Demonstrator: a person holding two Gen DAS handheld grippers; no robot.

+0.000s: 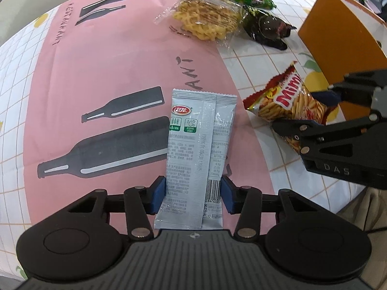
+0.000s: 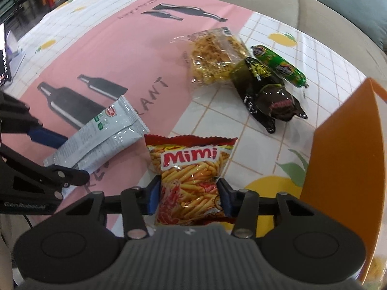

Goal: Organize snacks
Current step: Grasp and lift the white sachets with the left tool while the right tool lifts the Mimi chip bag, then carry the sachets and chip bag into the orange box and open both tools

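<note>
— Two claws, two packets. What does the left claw have?

— Its blue pads press both long edges of the grey snack sachet, which lies on the pink placemat on the table.

— And the right claw?

— It pinches the red Mimi bag near its lower end; that bag lies at the placemat's edge, partly on the checked tablecloth, just beside the sachet.

— Anything next to it?

— An orange box stands close on the right.

— Farther out?

— A clear pack of yellow noodles lies over the placemat's far corner. Touching it are a dark glossy wrapper and, just beyond, a green sausage-shaped snack. All three are well apart from both claws.
</note>
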